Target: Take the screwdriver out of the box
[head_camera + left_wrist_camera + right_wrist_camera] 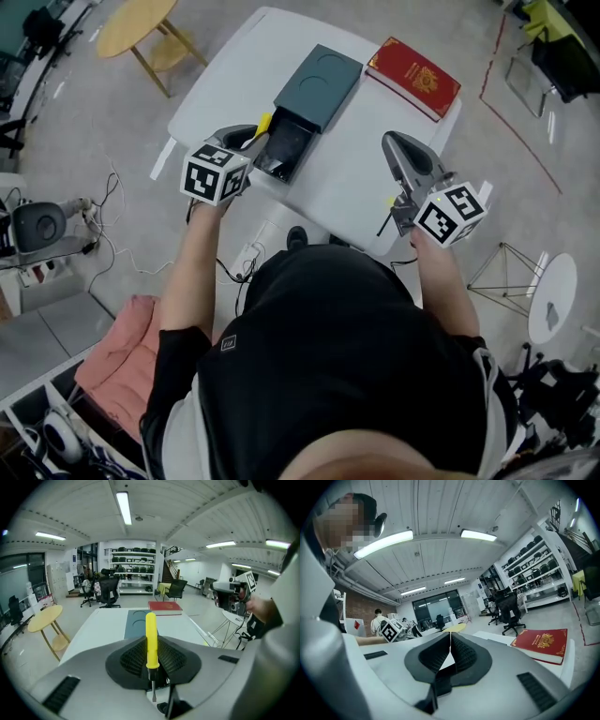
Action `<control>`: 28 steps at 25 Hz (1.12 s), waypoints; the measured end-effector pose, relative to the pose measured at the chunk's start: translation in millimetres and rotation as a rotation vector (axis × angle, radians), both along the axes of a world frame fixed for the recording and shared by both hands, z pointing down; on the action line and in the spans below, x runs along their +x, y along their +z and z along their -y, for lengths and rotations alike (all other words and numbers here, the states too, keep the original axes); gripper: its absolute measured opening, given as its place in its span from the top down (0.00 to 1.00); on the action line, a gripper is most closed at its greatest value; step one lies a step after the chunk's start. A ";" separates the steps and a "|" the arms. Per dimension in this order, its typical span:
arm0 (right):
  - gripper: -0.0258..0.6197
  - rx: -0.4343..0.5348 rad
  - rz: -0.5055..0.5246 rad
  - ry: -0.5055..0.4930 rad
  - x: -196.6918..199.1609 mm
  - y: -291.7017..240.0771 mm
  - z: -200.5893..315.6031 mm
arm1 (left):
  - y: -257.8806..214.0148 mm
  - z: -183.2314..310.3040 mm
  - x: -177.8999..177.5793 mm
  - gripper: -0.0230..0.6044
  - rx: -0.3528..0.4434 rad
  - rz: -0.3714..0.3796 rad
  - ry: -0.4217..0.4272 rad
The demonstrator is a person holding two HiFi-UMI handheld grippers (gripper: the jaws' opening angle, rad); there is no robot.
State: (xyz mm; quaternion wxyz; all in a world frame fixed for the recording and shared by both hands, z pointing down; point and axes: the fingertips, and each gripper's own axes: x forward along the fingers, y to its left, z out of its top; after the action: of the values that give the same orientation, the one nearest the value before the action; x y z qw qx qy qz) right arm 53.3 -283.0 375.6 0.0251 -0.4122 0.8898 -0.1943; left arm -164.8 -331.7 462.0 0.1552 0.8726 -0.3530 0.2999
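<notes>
A yellow-handled screwdriver (151, 639) stands upright between the pads of my left gripper (151, 657), handle up and metal tip down. In the head view this left gripper (251, 142) hovers over the open drawer (286, 150) of the dark green box (321, 82), and the yellow handle (263, 122) pokes out of the jaws. My right gripper (401, 155) hangs over the table's near right part, its jaws together with nothing between them. The right gripper view shows those jaws (450, 644) meeting at the tips.
A red book (412, 77) lies at the far right of the white table (366, 187), beside the box. A round yellow side table (136, 23) stands far left on the floor. Pink cloth (117, 361) and cables lie left of the person. A white stool (551, 300) stands at the right.
</notes>
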 end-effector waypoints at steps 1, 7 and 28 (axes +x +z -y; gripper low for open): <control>0.91 0.003 -0.003 -0.005 -3.1 -2.1 1.1 | -8.7 -0.7 -2.2 0.84 0.016 -0.013 -0.004; 0.91 0.039 -0.014 -0.043 -22.3 -16.6 5.4 | -63.2 -7.5 -12.6 0.84 0.118 -0.102 -0.021; 0.91 0.158 -0.013 -0.065 -44.9 -71.5 9.0 | -163.8 -21.7 -72.6 0.84 0.431 -0.329 -0.202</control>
State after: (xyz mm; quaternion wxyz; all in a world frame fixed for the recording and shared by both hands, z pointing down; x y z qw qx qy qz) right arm 8.3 -292.0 304.1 0.0457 -0.3811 0.9154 -0.1213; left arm -237.5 -310.1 298.1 0.0502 0.8828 -0.4637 0.0555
